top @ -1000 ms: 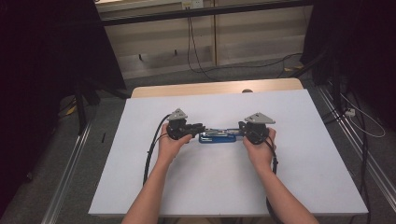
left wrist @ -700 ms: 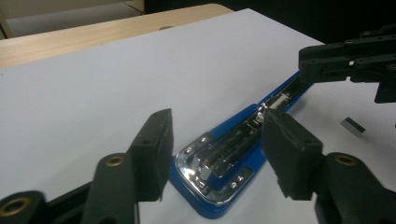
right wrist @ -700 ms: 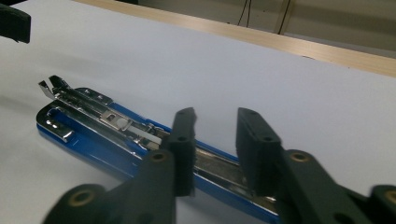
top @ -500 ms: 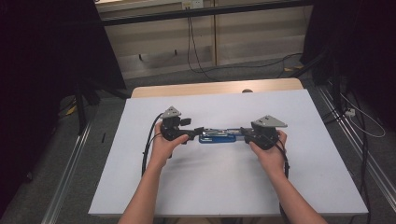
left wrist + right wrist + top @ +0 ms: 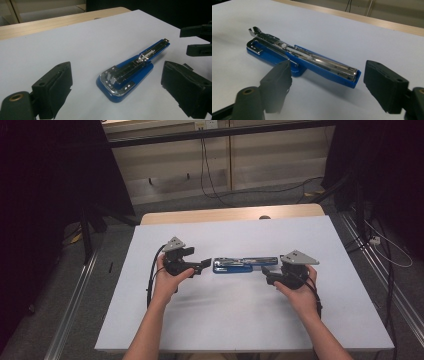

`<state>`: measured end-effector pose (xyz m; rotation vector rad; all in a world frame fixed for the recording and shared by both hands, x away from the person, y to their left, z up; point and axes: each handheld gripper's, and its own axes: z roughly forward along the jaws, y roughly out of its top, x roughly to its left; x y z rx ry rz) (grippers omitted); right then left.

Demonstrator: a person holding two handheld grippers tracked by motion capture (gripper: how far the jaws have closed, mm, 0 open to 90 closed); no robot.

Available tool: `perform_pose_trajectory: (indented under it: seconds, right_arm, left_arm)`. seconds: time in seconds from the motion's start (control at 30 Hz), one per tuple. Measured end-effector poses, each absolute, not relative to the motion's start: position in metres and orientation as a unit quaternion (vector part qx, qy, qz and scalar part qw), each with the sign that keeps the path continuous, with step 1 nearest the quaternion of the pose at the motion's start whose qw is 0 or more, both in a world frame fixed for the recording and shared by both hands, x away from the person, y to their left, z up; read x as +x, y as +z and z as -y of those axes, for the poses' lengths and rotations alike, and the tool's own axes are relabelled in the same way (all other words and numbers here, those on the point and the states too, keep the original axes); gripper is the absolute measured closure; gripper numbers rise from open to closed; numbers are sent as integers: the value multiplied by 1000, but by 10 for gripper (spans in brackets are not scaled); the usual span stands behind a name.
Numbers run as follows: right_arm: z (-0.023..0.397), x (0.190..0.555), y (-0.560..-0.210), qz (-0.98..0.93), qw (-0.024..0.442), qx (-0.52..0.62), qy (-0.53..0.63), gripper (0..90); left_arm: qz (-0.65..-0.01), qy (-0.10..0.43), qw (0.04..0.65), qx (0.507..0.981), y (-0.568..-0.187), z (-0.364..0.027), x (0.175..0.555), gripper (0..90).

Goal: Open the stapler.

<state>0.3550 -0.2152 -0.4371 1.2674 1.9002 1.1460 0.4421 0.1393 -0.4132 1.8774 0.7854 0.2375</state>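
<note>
- a blue stapler (image 5: 239, 265) is shown lying flat on the white tabletop (image 5: 225, 320), opened out lengthwise, with its metal staple channel facing up.
- the left claw (image 5: 206, 265) is held just beside the stapler's left end, apart from it; its jaws have just been opening and now stand wide, with nothing pressed between them.
- in the left gripper view the stapler (image 5: 130, 72) is seen ahead of the left claw (image 5: 117, 92), its rounded blue end nearest the jaws, untouched by either pad.
- the right claw (image 5: 267, 274) is held just beside the stapler's right end, slightly nearer the person than the stapler; its jaws have likewise just been opening and stand wide, empty.
- in the right gripper view the stapler (image 5: 307, 62) is seen ahead of the right claw (image 5: 327, 87), with its narrow blue tip lying between the two jaws' lines but clear of both.
- each gripper is carried by a hand, the forearms entering from the tabletop's near edge.
- a wooden strip (image 5: 225, 214) is seen beyond the stapler, along the tabletop's far edge.
</note>
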Motion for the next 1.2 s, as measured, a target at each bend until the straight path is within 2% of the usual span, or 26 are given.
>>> perform_pose_trajectory:
  seconds: [0.3,0.9,1.0,1.13,1.2]
  right_arm:
    - [227,342,-440,-716,281,474,429,188]
    - [234,325,-453,-725,259,496,401,163]
    - [237,322,-454,-727,261,497,395,174]
    - [240,318,-457,-730,255,499,391,231]
    - [241,317,-459,-733,248,500,389,296]
  left_arm:
    - [-339,104,522,776,-414,-149,435,79]
    - [-325,141,495,793,-421,-169,399,57]
    - [-323,143,494,795,-423,-171,395,56]
    - [-329,148,491,793,-426,-173,393,56]
    - [-328,156,489,793,-426,-174,390,56]
